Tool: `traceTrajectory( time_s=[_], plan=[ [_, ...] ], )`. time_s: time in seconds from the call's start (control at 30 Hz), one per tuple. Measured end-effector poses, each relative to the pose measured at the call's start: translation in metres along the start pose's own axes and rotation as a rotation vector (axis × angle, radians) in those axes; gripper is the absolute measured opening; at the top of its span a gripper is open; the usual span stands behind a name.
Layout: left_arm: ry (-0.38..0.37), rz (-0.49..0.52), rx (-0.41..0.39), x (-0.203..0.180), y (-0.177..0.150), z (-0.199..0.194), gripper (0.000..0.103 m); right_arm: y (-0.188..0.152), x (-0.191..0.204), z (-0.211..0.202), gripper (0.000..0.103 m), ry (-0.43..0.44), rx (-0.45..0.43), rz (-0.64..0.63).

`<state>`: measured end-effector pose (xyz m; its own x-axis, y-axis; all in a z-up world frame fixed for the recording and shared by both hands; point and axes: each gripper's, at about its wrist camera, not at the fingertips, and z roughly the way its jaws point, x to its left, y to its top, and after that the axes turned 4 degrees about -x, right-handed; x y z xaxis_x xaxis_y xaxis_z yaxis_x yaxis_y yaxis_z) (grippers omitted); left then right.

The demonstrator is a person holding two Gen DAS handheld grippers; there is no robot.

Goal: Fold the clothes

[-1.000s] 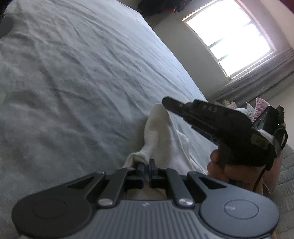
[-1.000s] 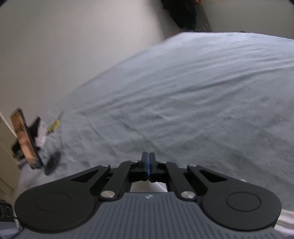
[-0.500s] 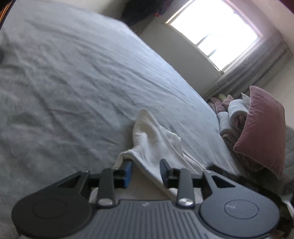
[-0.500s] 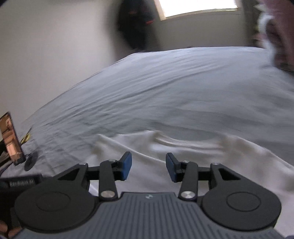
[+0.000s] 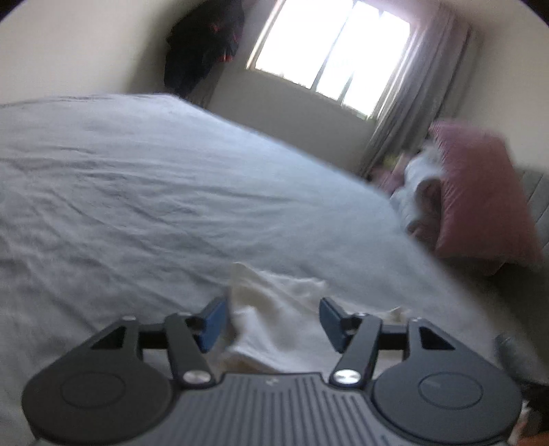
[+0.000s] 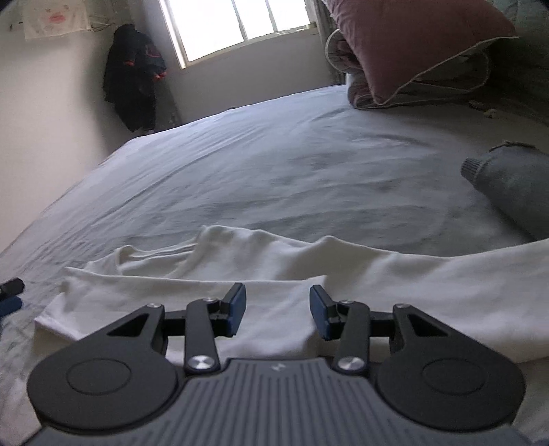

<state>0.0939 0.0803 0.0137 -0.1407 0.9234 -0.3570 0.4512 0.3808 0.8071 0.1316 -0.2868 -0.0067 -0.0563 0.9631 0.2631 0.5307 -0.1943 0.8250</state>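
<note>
A: Where is the cream cotton garment [image 6: 260,274]?

B: Flat on the near grey bedsheet [image 6: 274,164], long axis left to right.

A: The grippers?

B: Left gripper [image 5: 272,320] opening above cloth; right gripper [image 6: 278,314] parted, empty. Next, pinch one edge squarely, probably.

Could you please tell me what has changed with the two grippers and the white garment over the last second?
Both grippers let go. The left gripper, shut on the white garment a second ago, is opening its jaws, the cloth loose between them. The right gripper, shut before, now stands open over the garment after swinging round toward the window. The garment stays spread on the grey bed.
</note>
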Motion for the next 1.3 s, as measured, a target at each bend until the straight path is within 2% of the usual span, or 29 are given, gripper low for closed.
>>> traceTrajectory(
  time_s=[0.07, 0.13, 0.2, 0.23, 0.27, 0.3, 0.33, 0.37, 0.47, 0.57, 0.63, 0.7, 0.8, 0.83, 0.9, 0.93, 0.97, 1.03, 1.1, 1.23, 1.27, 1.3],
  plan=[
    [0.025, 0.009, 0.065, 0.005, 0.009, 0.021, 0.06, -0.002, -0.002, 0.006, 0.046, -0.022, -0.006, 0.004],
    [0.014, -0.024, 0.132, 0.013, 0.012, 0.045, 0.058, -0.005, -0.006, 0.011, 0.046, -0.029, -0.008, 0.012],
    [0.008, -0.067, 0.182, 0.02, 0.011, 0.066, 0.028, -0.008, -0.009, 0.011, 0.046, -0.039, -0.014, 0.018],
    [0.003, -0.079, 0.186, 0.023, 0.009, 0.073, 0.022, -0.01, -0.01, 0.011, 0.045, -0.044, -0.017, 0.021],
    [-0.007, -0.082, 0.172, 0.025, 0.008, 0.077, 0.012, -0.011, -0.012, 0.011, 0.039, -0.049, -0.02, 0.024],
    [-0.021, -0.087, 0.154, 0.026, 0.007, 0.077, 0.008, -0.013, -0.013, 0.011, 0.032, -0.053, -0.024, 0.025],
    [-0.033, -0.1, 0.129, 0.027, 0.004, 0.075, 0.008, -0.013, -0.012, 0.01, 0.017, -0.053, -0.027, 0.02],
    [-0.039, -0.11, 0.096, 0.029, 0.001, 0.07, 0.007, -0.013, -0.012, 0.01, 0.01, -0.051, -0.035, 0.015],
    [-0.041, -0.119, 0.006, 0.031, -0.008, 0.055, 0.007, -0.014, -0.009, 0.0, 0.008, -0.028, -0.121, -0.004],
    [-0.02, -0.134, -0.029, 0.033, -0.01, 0.051, 0.007, -0.009, -0.003, -0.005, 0.008, -0.006, -0.192, -0.021],
    [0.001, -0.132, -0.034, 0.032, -0.01, 0.051, 0.007, -0.006, 0.003, 0.001, 0.008, -0.002, -0.187, -0.053],
    [0.026, -0.101, -0.009, 0.03, -0.012, 0.058, 0.009, -0.006, 0.007, 0.016, 0.008, -0.019, -0.127, -0.103],
    [0.037, -0.084, 0.015, 0.03, -0.01, 0.062, 0.014, -0.007, 0.005, 0.037, 0.012, -0.048, -0.023, -0.135],
    [0.044, -0.068, 0.018, 0.029, -0.008, 0.061, 0.015, -0.006, 0.003, 0.036, 0.015, -0.047, -0.021, -0.124],
    [0.071, -0.029, 0.0, 0.026, -0.003, 0.053, 0.031, -0.002, 0.001, 0.031, 0.027, -0.062, -0.034, -0.118],
    [0.085, -0.015, -0.027, 0.025, -0.001, 0.046, 0.033, -0.001, 0.003, 0.024, 0.038, -0.084, -0.056, -0.127],
    [0.09, -0.002, -0.055, 0.025, 0.001, 0.04, 0.033, 0.0, 0.004, 0.017, 0.039, -0.097, -0.083, -0.132],
    [0.073, 0.032, -0.074, 0.022, 0.005, 0.032, 0.031, 0.002, 0.006, 0.005, 0.039, -0.091, -0.109, -0.126],
    [0.024, 0.098, -0.058, 0.016, 0.006, 0.028, 0.004, 0.002, 0.011, -0.001, 0.039, -0.06, -0.107, -0.13],
    [-0.067, 0.26, 0.01, 0.004, -0.006, 0.027, 0.004, -0.009, 0.036, -0.003, 0.035, -0.012, -0.071, -0.268],
    [-0.068, 0.291, 0.036, 0.004, -0.012, 0.03, 0.004, -0.013, 0.04, 0.0, 0.03, -0.014, -0.051, -0.298],
    [-0.059, 0.315, 0.054, 0.007, -0.017, 0.033, 0.004, -0.018, 0.039, 0.005, 0.03, -0.028, -0.021, -0.307]
  ],
)
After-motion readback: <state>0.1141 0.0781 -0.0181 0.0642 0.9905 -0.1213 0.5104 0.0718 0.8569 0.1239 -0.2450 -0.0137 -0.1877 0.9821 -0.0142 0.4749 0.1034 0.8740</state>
